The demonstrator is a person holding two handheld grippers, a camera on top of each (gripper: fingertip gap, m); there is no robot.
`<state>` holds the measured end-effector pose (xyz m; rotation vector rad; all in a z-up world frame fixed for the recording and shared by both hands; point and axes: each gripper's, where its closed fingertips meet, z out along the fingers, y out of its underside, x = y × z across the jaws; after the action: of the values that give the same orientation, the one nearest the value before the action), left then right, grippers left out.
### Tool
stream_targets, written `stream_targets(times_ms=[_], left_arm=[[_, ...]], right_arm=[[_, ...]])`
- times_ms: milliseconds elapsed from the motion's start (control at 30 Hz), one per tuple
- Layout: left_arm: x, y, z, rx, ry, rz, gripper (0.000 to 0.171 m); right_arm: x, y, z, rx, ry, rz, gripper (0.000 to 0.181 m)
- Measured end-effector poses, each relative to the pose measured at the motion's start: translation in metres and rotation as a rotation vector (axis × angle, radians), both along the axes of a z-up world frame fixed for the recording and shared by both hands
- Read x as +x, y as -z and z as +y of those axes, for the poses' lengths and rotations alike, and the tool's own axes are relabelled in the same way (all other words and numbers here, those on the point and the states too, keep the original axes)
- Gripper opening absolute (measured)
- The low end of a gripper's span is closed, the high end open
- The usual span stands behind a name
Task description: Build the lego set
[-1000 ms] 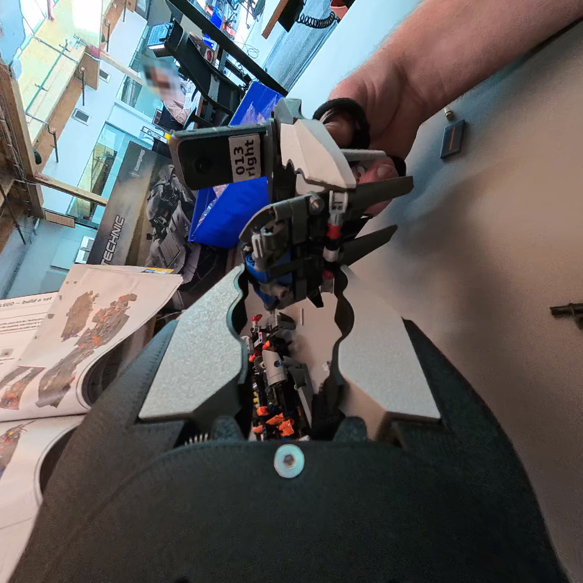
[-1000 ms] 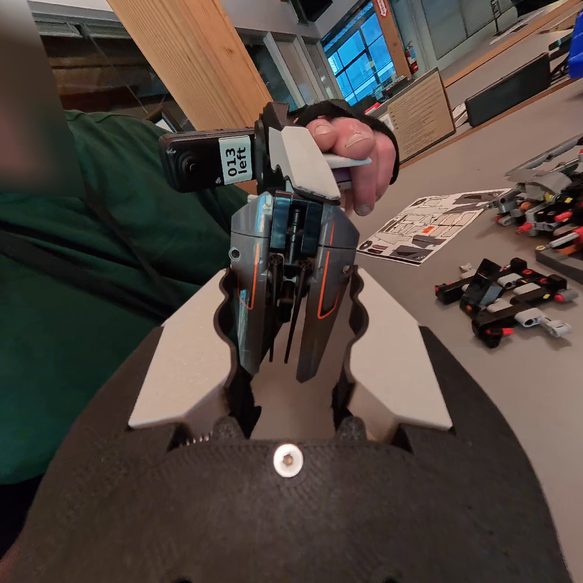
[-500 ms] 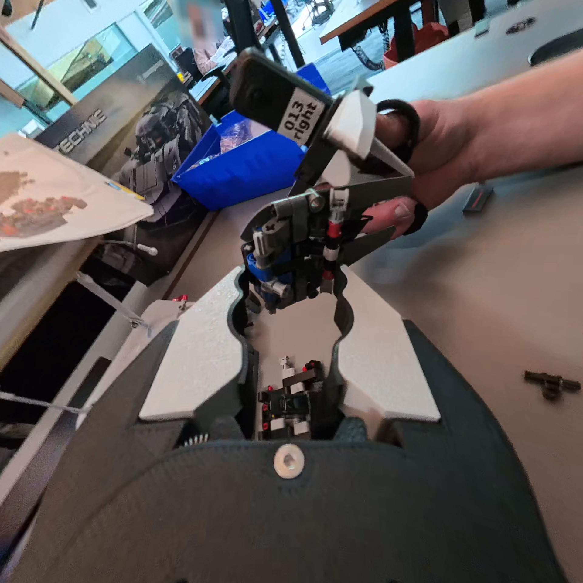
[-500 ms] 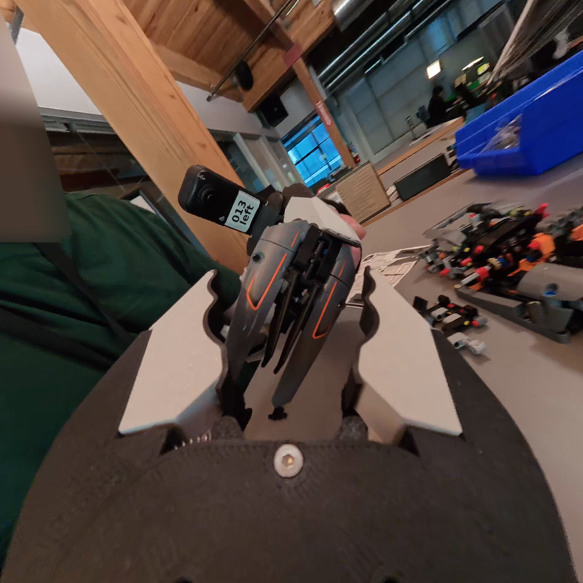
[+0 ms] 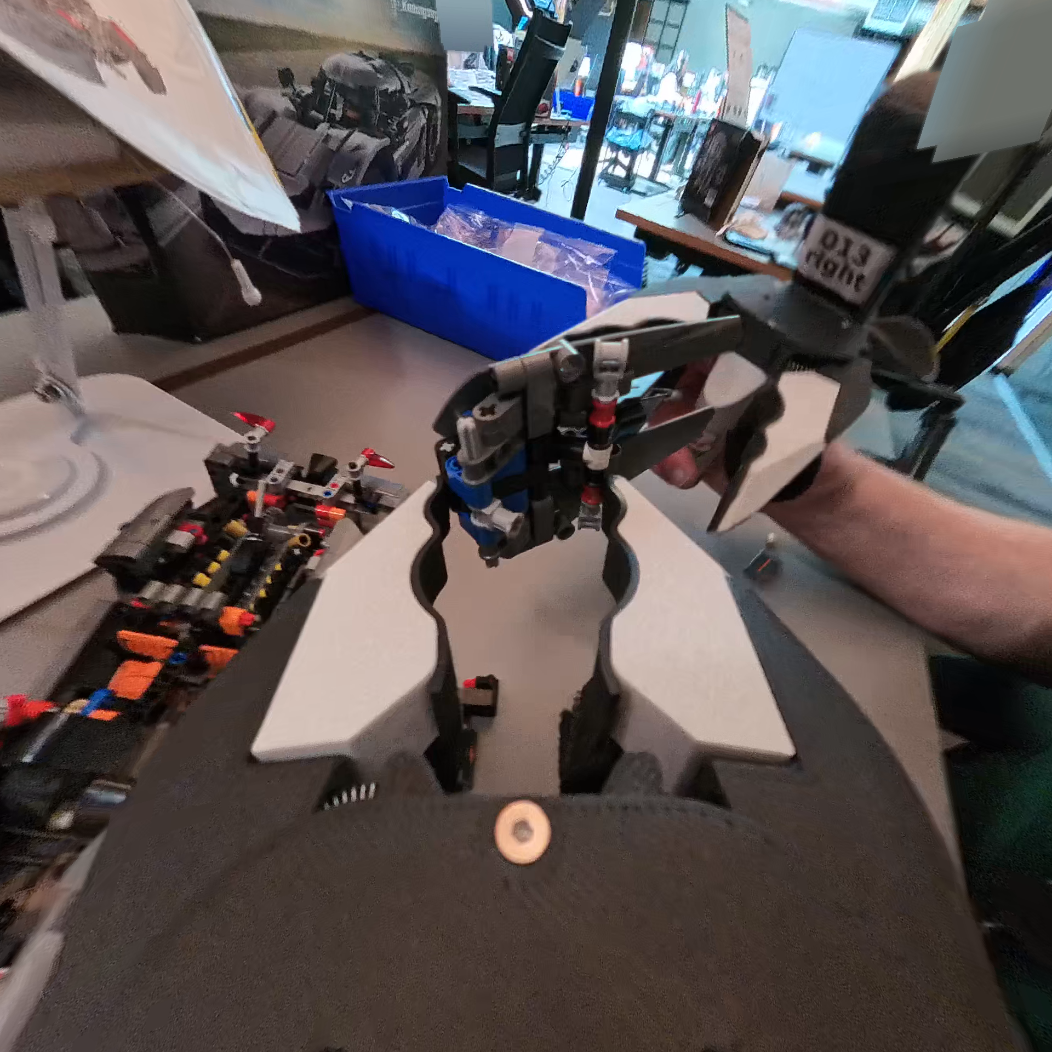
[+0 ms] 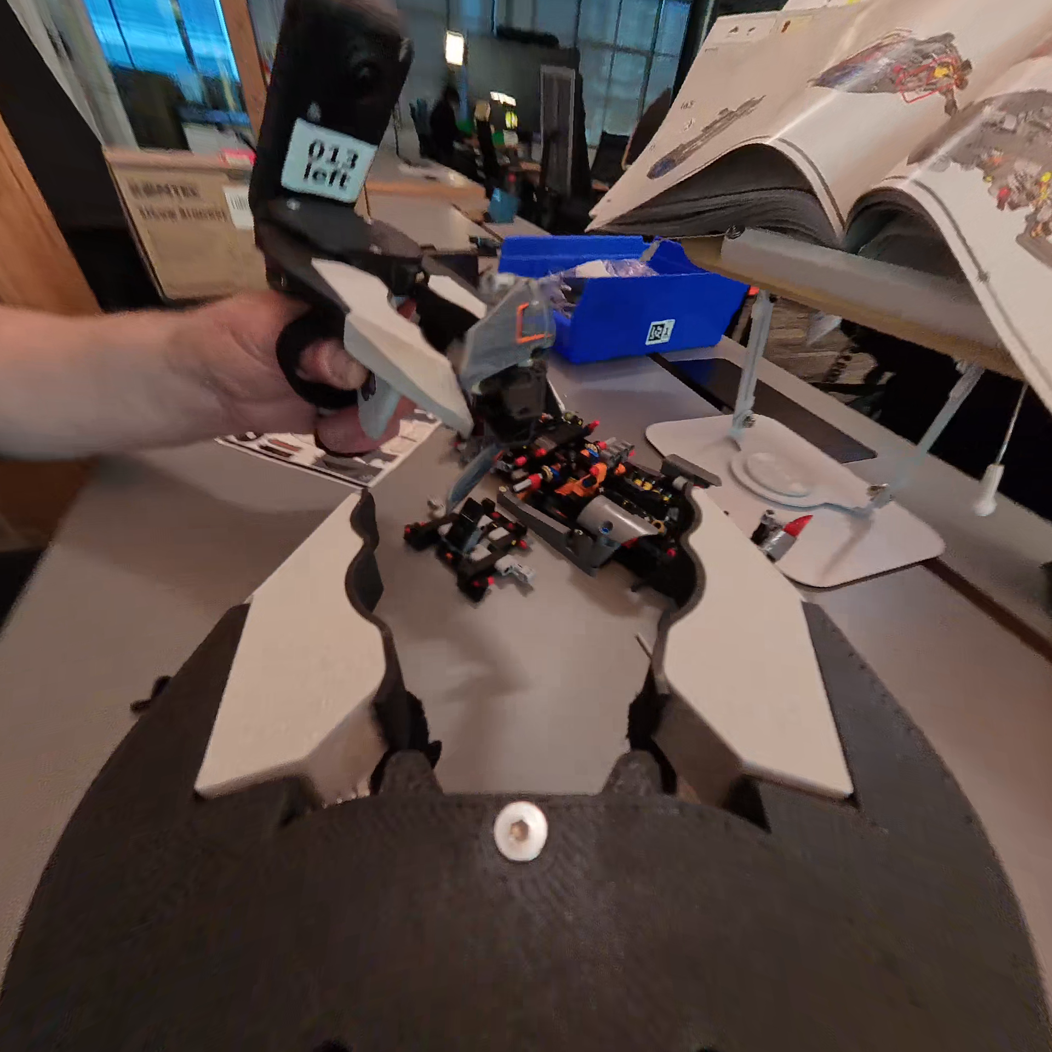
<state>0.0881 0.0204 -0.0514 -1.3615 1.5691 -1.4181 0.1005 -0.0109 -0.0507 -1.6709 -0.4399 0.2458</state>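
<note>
My left gripper [image 5: 524, 498] is shut on a Lego sub-assembly [image 5: 529, 450] with a blue and black core and long dark grey panels, and holds it above the table. In the right wrist view its orange-lined grey panel [image 6: 506, 341] hangs from the left gripper's finger [image 6: 398, 347], just over the chassis. The chassis [image 6: 592, 501] lies on the table, black with orange, red and yellow parts; it also shows in the left wrist view [image 5: 216, 569]. My right gripper [image 6: 526, 506] is open and empty, back from the sub-assembly. Its fingers [image 5: 780, 455] stand beside the panel ends.
A small black sub-assembly [image 6: 472, 541] lies left of the chassis. A blue bin [image 6: 626, 307] of bagged parts stands at the back. An open instruction book [image 6: 854, 142] rests on a stand with a white base [image 6: 842, 541], which holds a red-tipped piece [image 6: 785, 532]. A sticker sheet [image 6: 341, 455] lies left.
My right gripper has let go of the sub-assembly, opened and pulled back. My left gripper still holds it and has swung it over towards the chassis.
</note>
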Motion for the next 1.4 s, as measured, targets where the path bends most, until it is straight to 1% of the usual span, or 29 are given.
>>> stream_targets(times_ms=[133,200,267,367,433,500,567,833,867,933,967,1033,1100,1133,1200,1300,1367,1400], left_arm=[[0.000,-0.001,-0.002,-0.147,0.036,0.024,0.052],[-0.002,-0.002,-0.005,-0.188,0.057,0.024,0.052],[-0.003,-0.002,-0.008,-0.205,0.070,0.025,0.052],[-0.004,-0.001,-0.015,-0.178,0.086,0.019,0.052],[-0.004,-0.001,-0.020,-0.180,0.095,0.014,0.052],[-0.002,-0.002,-0.022,-0.191,0.094,0.001,0.052],[-0.001,-0.001,-0.021,-0.198,0.082,0.003,0.052],[0.003,-0.006,-0.019,-0.232,0.072,-0.007,0.052],[0.003,-0.005,-0.016,-0.242,0.058,-0.002,0.052],[0.004,-0.005,-0.013,-0.257,0.042,0.003,0.052],[0.005,-0.004,-0.013,-0.264,0.041,0.003,0.052],[0.006,-0.001,-0.012,-0.275,0.027,0.019,0.052],[0.007,0.000,-0.013,-0.280,0.027,0.019,0.052],[0.008,0.003,-0.012,-0.272,0.017,0.033,0.052],[0.009,0.004,-0.012,-0.258,0.012,0.037,0.052],[0.010,0.006,-0.013,-0.263,0.010,0.050,0.052],[0.011,0.007,-0.015,-0.260,0.011,0.052,0.052],[0.012,0.009,-0.015,-0.253,0.004,0.059,0.052]], right_arm=[[-0.009,0.012,0.006,-0.015,0.057,-0.189,0.095],[-0.015,0.016,0.007,-0.037,0.049,-0.198,0.089],[-0.016,0.018,0.010,-0.057,0.055,-0.154,0.081],[-0.020,0.015,0.007,-0.057,0.018,-0.089,0.052],[-0.021,0.014,0.005,-0.068,-0.004,-0.033,0.038],[-0.025,0.013,0.001,-0.073,-0.052,0.006,0.018],[-0.030,0.015,-0.001,-0.094,-0.088,0.037,0.004],[-0.027,0.007,-0.002,-0.095,-0.127,0.202,0.007],[-0.025,0.005,-0.002,-0.086,-0.128,0.228,0.011],[-0.019,0.000,-0.001,-0.083,-0.123,0.304,0.027],[-0.017,-0.003,-0.002,-0.080,-0.132,0.341,0.029],[-0.016,-0.006,-0.004,-0.074,-0.159,0.384,0.022],[-0.016,-0.009,-0.005,-0.063,-0.170,0.409,0.022],[-0.015,-0.012,-0.005,-0.048,-0.171,0.422,0.025],[-0.015,-0.013,-0.005,-0.044,-0.169,0.417,0.037],[-0.014,-0.014,-0.005,-0.035,-0.160,0.398,0.035],[-0.011,-0.014,-0.005,-0.029,-0.148,0.402,0.030],[-0.010,-0.013,-0.005,-0.036,-0.146,0.405,0.023]])
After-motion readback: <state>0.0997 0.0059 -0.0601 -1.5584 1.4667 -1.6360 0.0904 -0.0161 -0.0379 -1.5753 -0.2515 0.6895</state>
